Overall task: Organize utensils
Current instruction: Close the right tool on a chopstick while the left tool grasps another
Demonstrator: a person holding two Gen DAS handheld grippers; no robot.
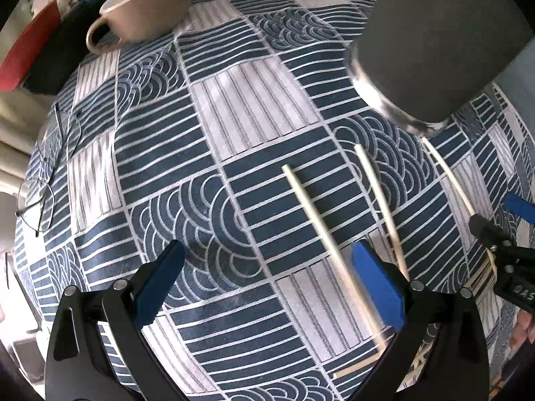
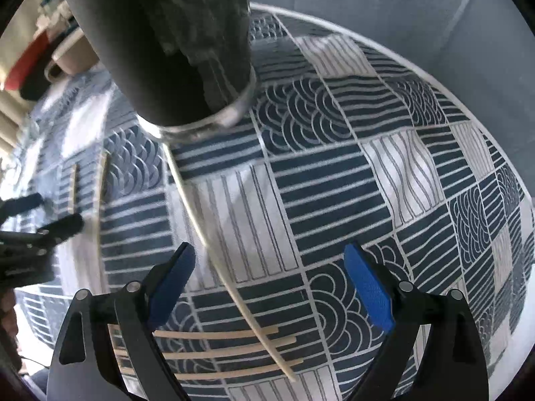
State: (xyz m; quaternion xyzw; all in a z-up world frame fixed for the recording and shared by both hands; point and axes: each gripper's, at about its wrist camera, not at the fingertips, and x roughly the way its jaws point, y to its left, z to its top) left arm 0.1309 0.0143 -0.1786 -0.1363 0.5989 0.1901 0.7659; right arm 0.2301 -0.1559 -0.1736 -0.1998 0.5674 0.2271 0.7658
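The left gripper [image 1: 267, 287] gapes wide, holding nothing; two pale wooden chopsticks [image 1: 321, 230] lie at its one o'clock on the patterned tablecloth [image 1: 214, 117]. The right gripper [image 2: 269, 287] is equally wide and empty, straddling a slim, curved-looking chopstick [image 2: 214, 244] running toward the matte dark cylindrical holder [image 2: 160, 50] at eleven o'clock. Closing squarely mid-shaft should stop it rolling.
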